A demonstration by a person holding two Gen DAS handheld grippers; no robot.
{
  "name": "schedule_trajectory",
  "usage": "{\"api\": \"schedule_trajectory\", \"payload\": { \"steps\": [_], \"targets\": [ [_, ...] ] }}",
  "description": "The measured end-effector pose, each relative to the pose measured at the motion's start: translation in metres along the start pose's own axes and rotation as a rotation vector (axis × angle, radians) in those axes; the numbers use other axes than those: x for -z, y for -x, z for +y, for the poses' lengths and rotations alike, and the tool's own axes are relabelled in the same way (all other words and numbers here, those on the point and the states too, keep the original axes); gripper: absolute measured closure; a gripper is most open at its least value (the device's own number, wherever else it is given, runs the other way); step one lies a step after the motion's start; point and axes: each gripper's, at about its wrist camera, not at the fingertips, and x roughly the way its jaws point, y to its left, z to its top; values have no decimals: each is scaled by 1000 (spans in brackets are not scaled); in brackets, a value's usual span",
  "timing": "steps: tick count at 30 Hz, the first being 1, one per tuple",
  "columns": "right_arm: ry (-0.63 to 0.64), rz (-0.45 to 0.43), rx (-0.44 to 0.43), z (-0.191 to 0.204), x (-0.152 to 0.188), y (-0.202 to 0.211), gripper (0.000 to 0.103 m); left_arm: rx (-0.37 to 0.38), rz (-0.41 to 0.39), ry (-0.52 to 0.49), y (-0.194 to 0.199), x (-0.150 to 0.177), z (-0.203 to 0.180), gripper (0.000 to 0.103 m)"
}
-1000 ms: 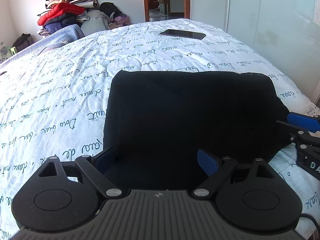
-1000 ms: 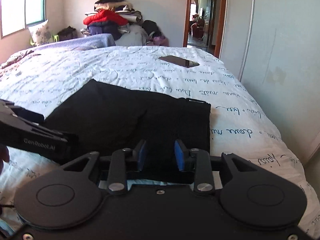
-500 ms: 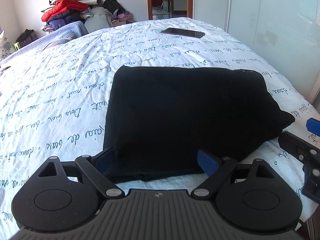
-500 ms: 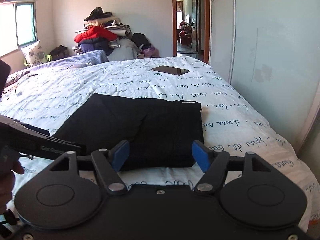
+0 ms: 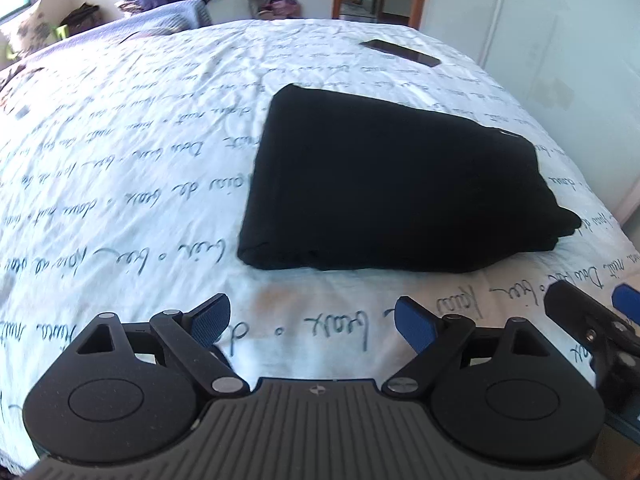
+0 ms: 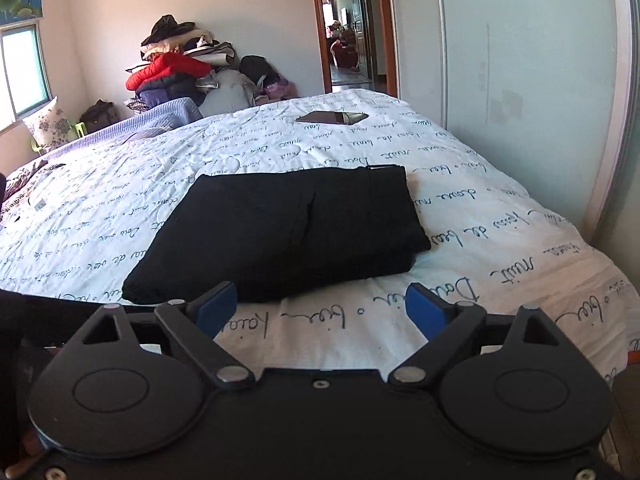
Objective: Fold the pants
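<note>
Both grippers have backed off the pants (image 5: 392, 184); the folded bundle now lies alone on the bed (image 5: 120, 168).
Left gripper (image 5: 312, 322) spread wide, empty; right gripper (image 6: 322, 306) jaws opening, nothing between them, since the fold looks finished.

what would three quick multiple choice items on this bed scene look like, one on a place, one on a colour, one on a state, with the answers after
1. Where does the phone lie?
A. on the pants
B. on the bedspread beyond the pants
C. on the floor

2. What colour are the pants?
A. black
B. red
C. white

3. How do the pants lie?
A. spread out full length
B. folded into a compact stack
C. hanging off the bed's edge

Answers:
1 B: it rests on the bedspread, apart from the pants, toward the doorway.
2 A: the cloth is plain black in both views.
3 B: layered edges show at the near side, and neither the left gripper nor the right gripper has cloth between its jaws.
</note>
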Motion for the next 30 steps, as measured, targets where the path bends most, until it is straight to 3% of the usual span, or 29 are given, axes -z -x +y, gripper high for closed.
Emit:
{"api": "schedule_trajectory", "payload": {
  "steps": [3, 7, 11, 15, 22, 30],
  "targets": [
    [-50, 72, -8, 6, 3, -1, 11, -18, -3, 13, 2, 1, 5, 12],
    [-30, 101, -31, 19, 10, -2, 11, -58, -28, -1, 7, 7, 4, 12],
    [3, 91, -31, 21, 14, -3, 11, -26, -5, 15, 4, 8, 14, 11],
    [5, 68, 6, 16, 10, -7, 11, -48, 12, -6, -3, 9, 12, 11],
    [119, 35, 68, 20, 8, -3, 11, -50, 17, -16, -3, 10, 7, 11],
    [105, 37, 55, 16, 6, -5, 11, -60, 24, 16, -6, 9, 13, 11]
  ]
}}
